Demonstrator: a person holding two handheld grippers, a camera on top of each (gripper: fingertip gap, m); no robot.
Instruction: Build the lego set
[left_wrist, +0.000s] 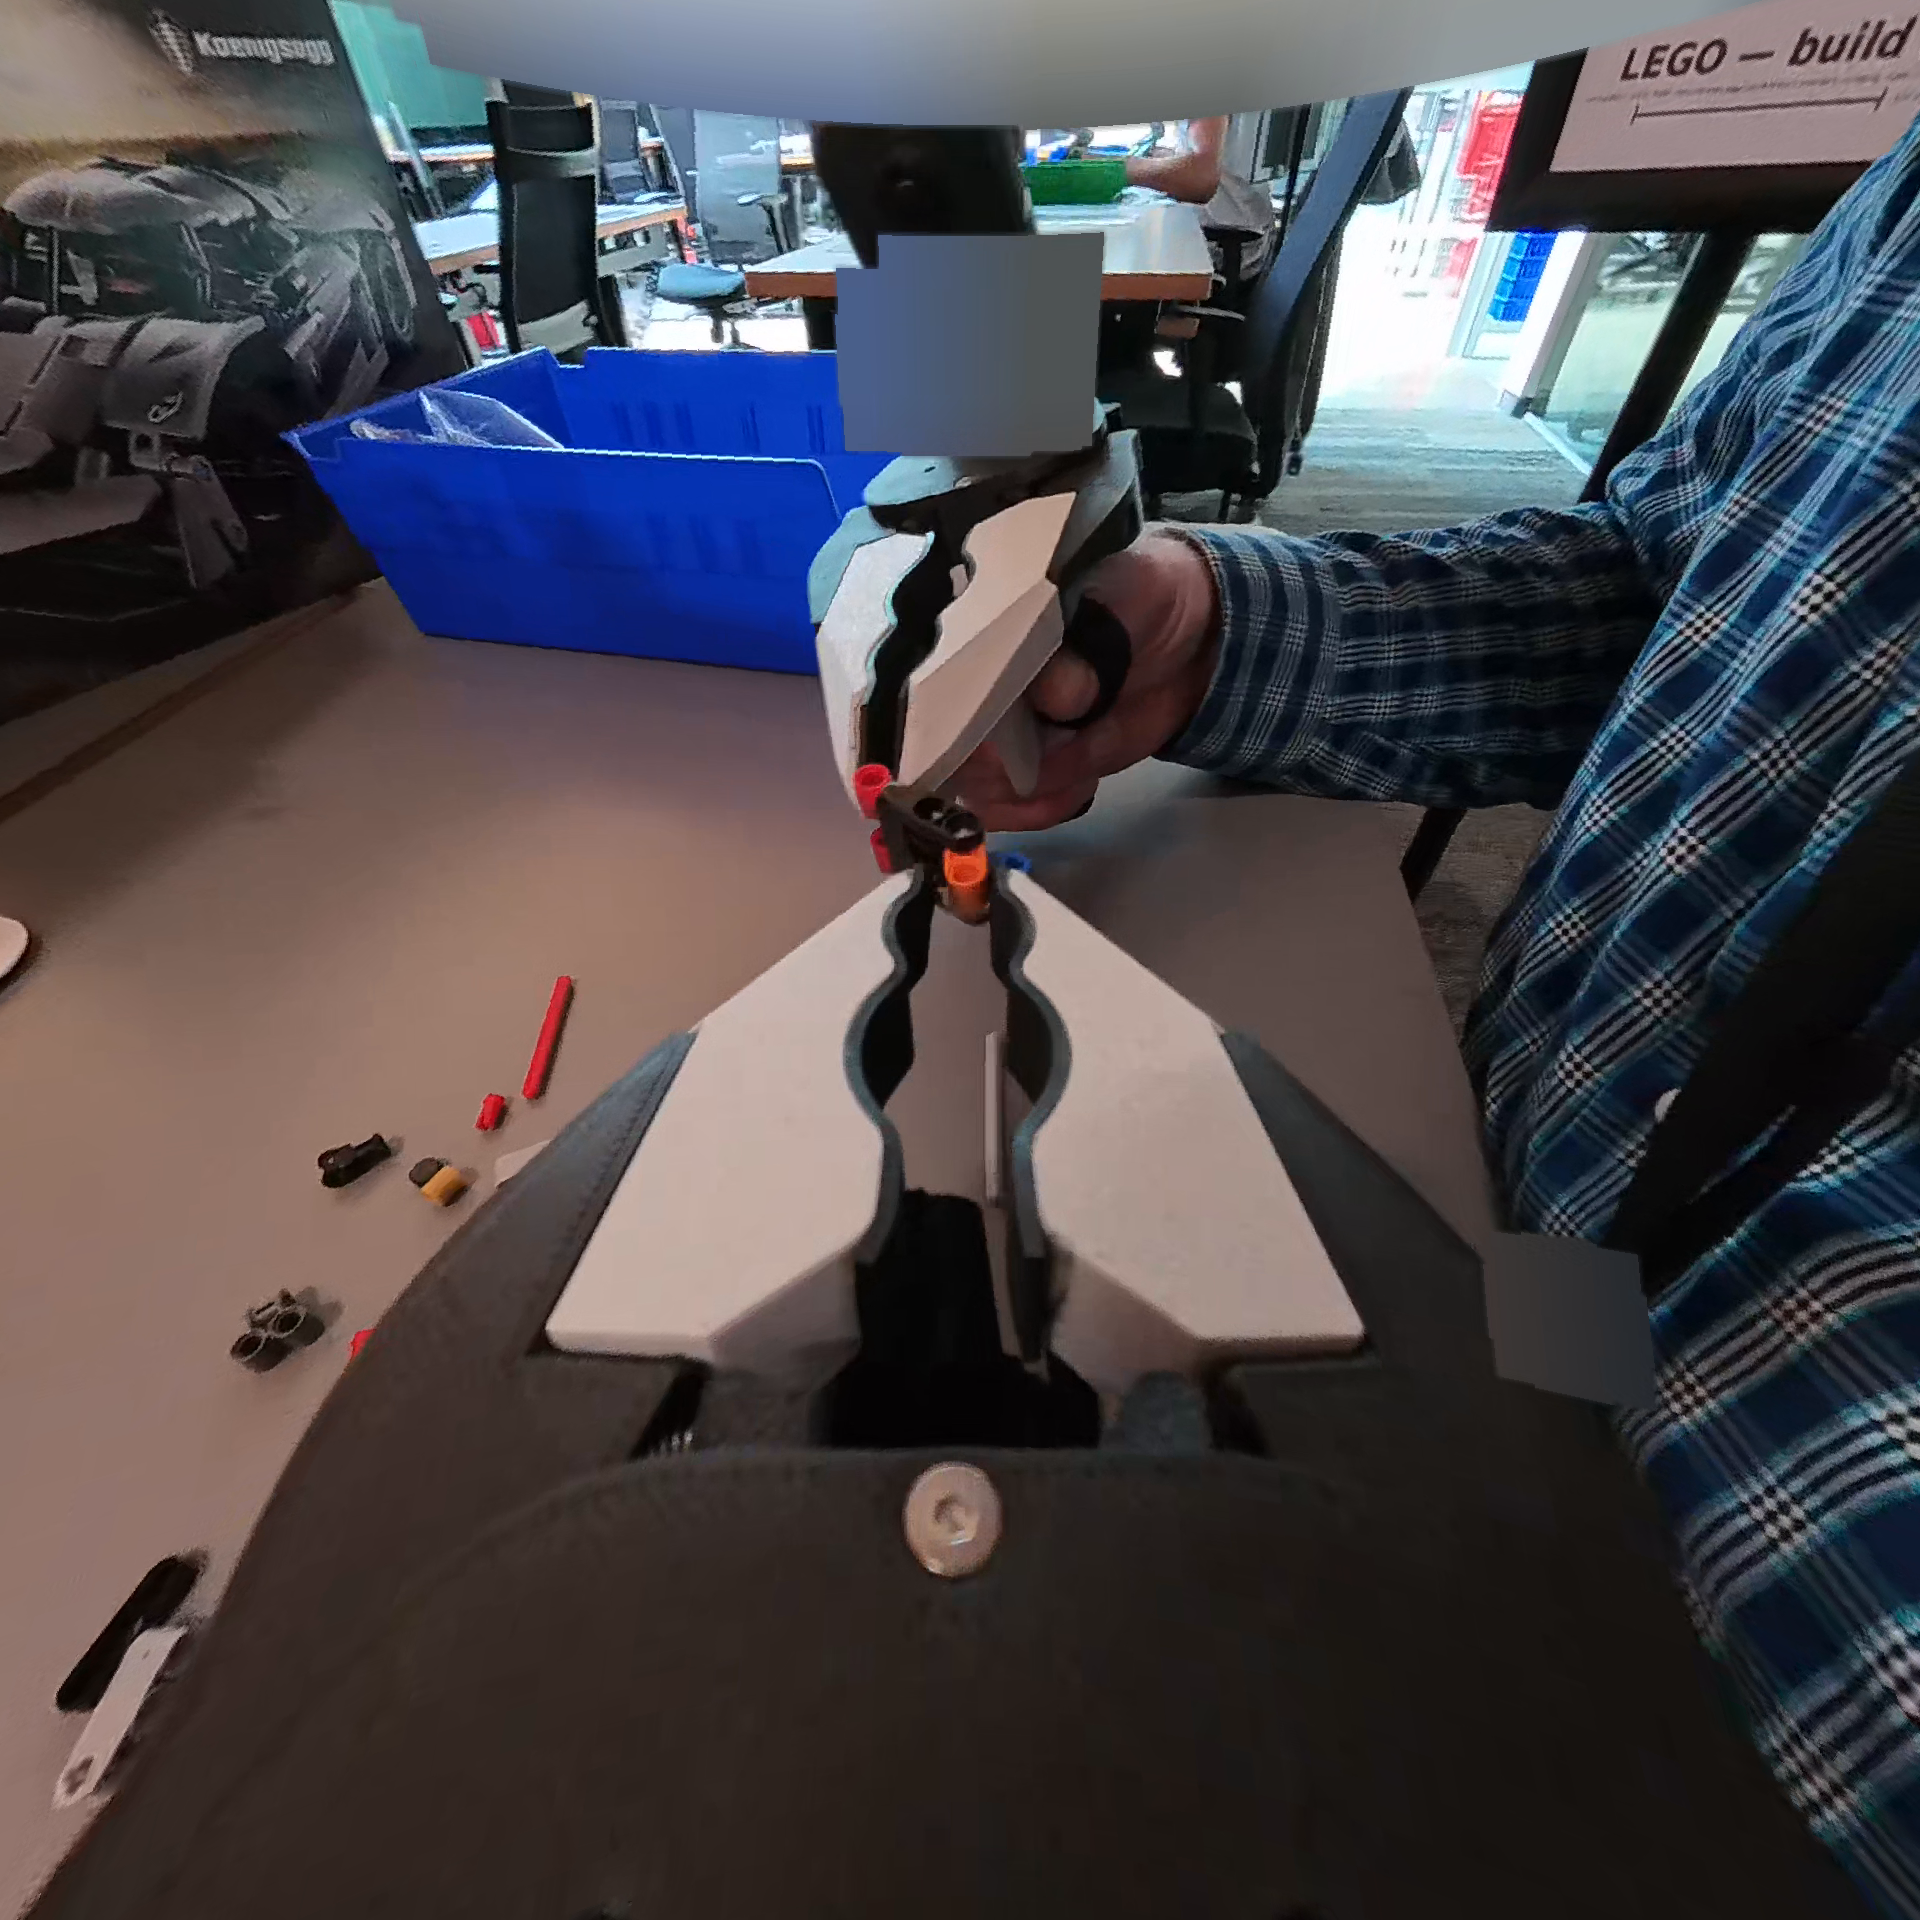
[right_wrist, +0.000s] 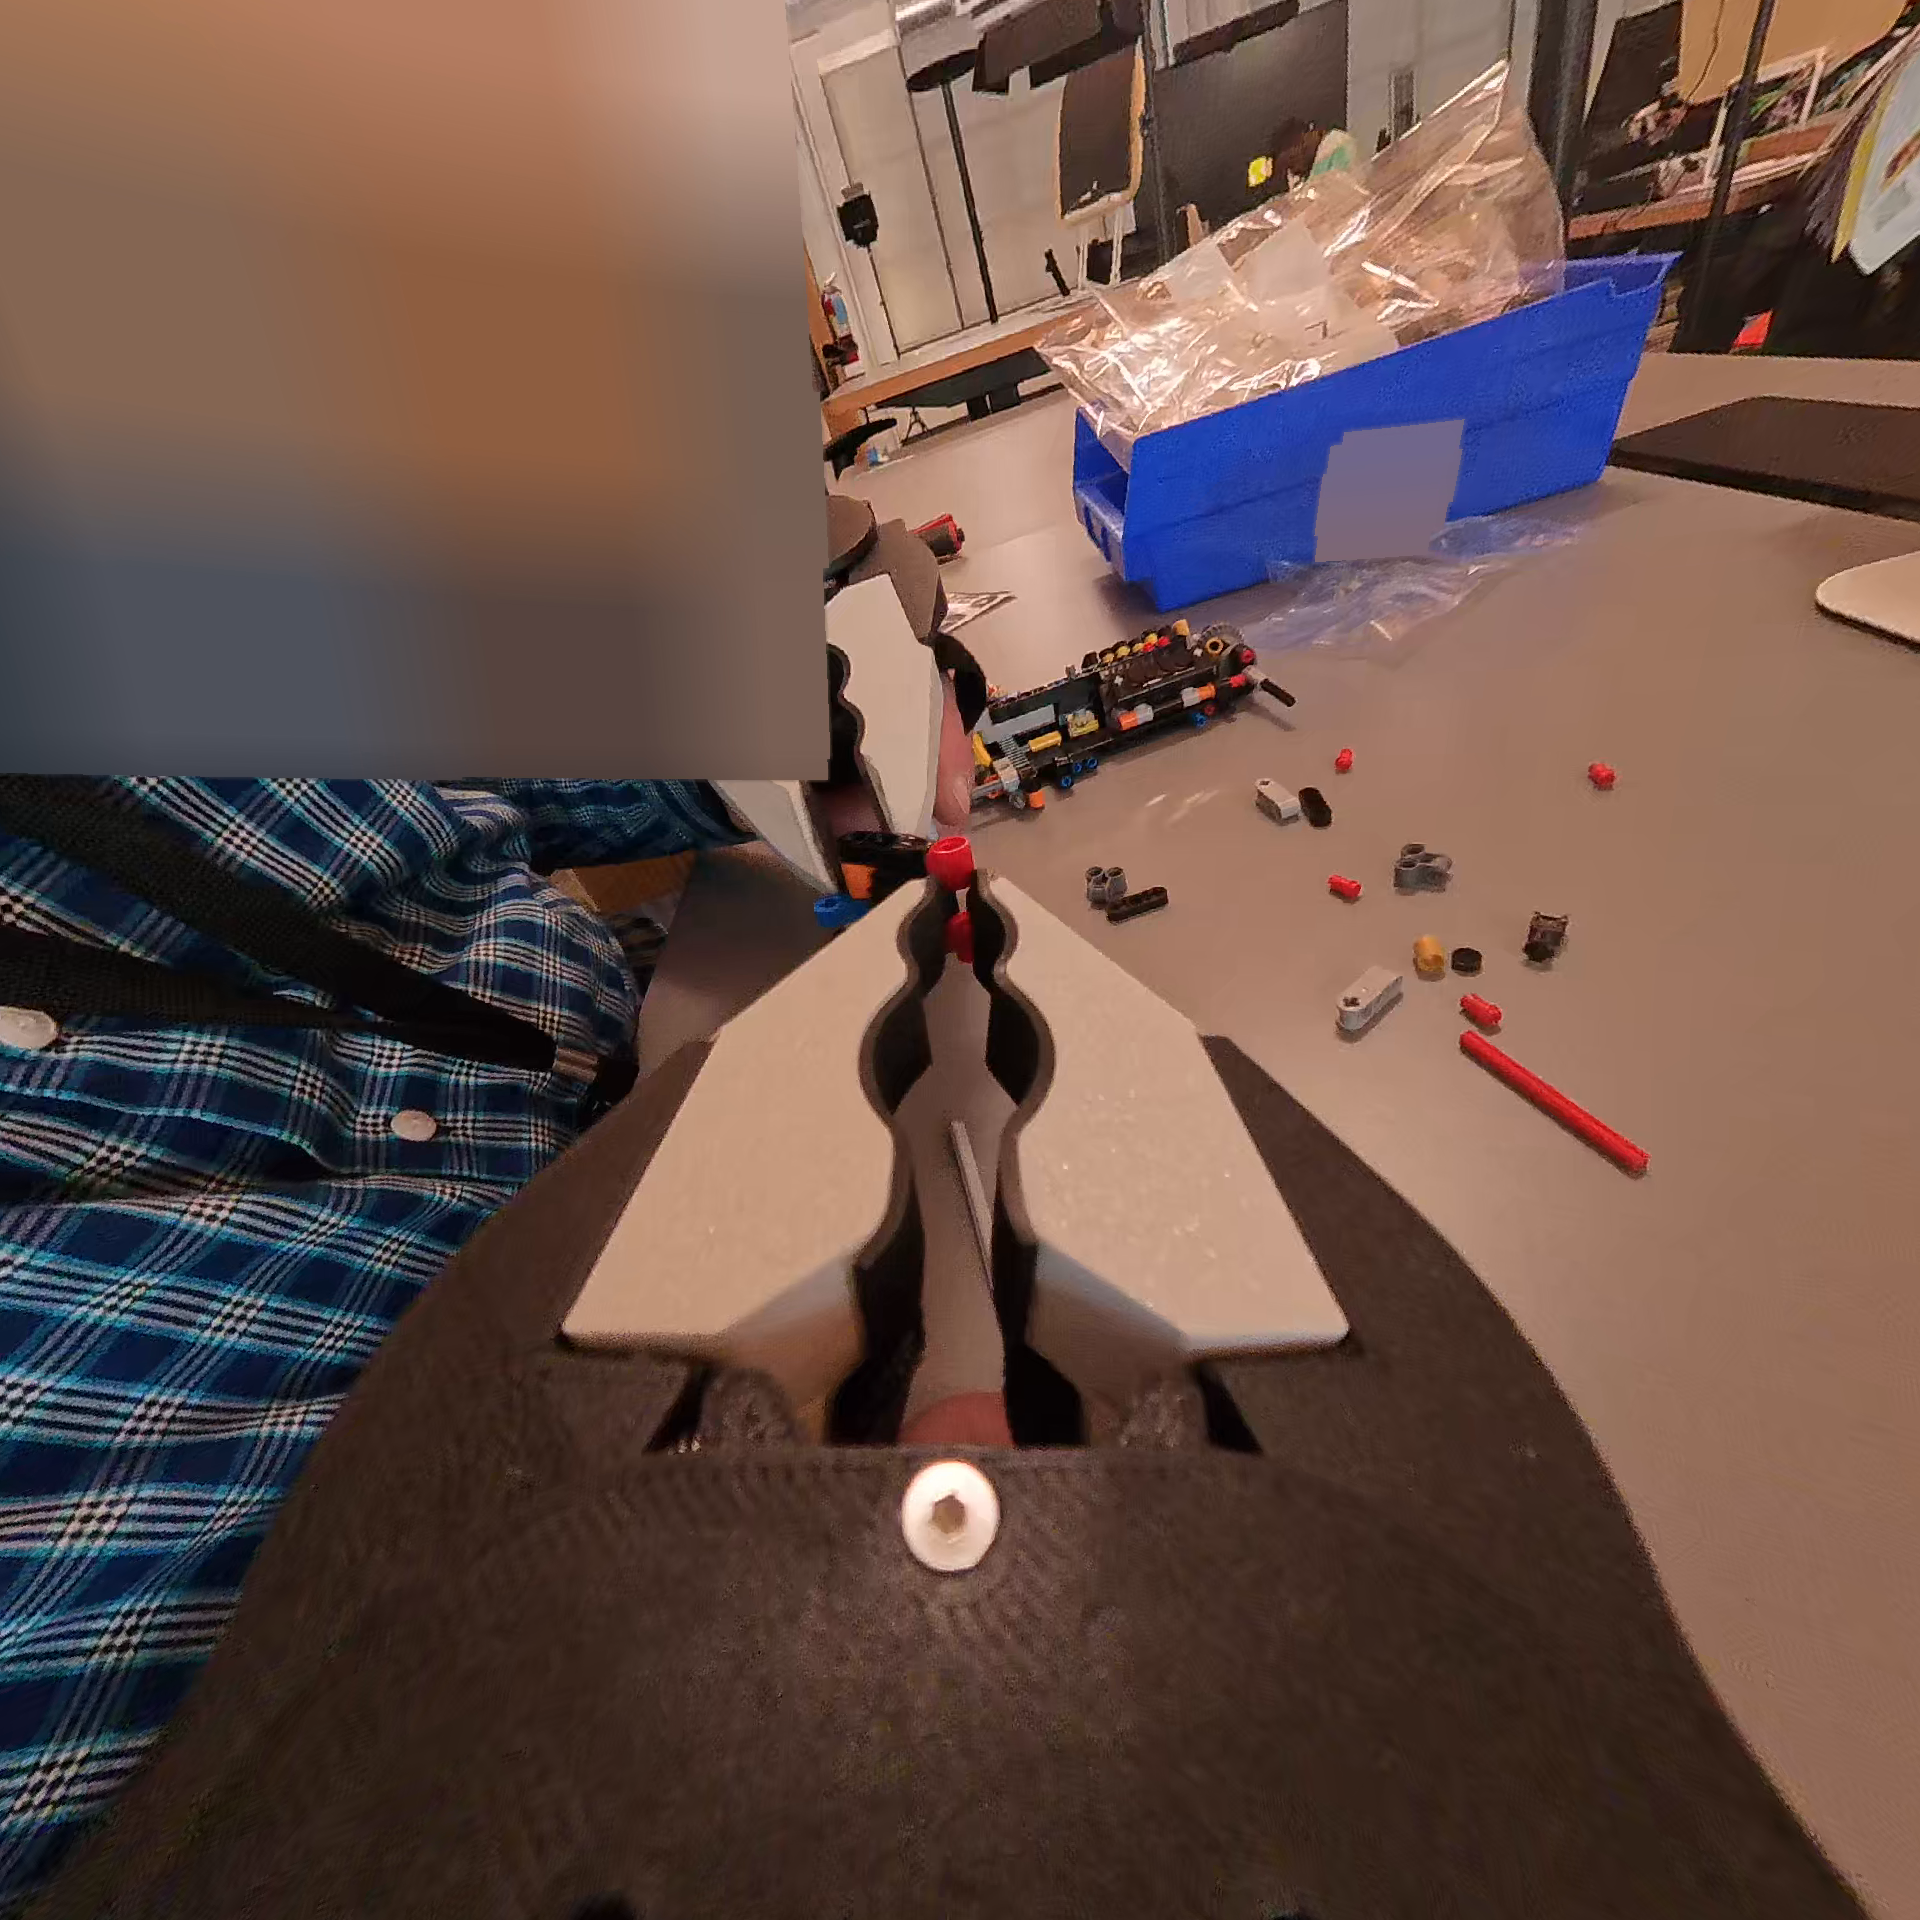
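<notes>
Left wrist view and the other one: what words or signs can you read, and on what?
I do not copy writing; here is what bears it.
Dark car poster: white lettering at top.
White sign: dark lettering, cut by the edge.
Clear bags in the blue bin: marks too small to read.

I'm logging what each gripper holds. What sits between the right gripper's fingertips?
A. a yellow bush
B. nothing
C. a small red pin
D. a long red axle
C: the right gripper is shut on a small red pin at its fingertips, while the long red axle lies on the table.
</notes>
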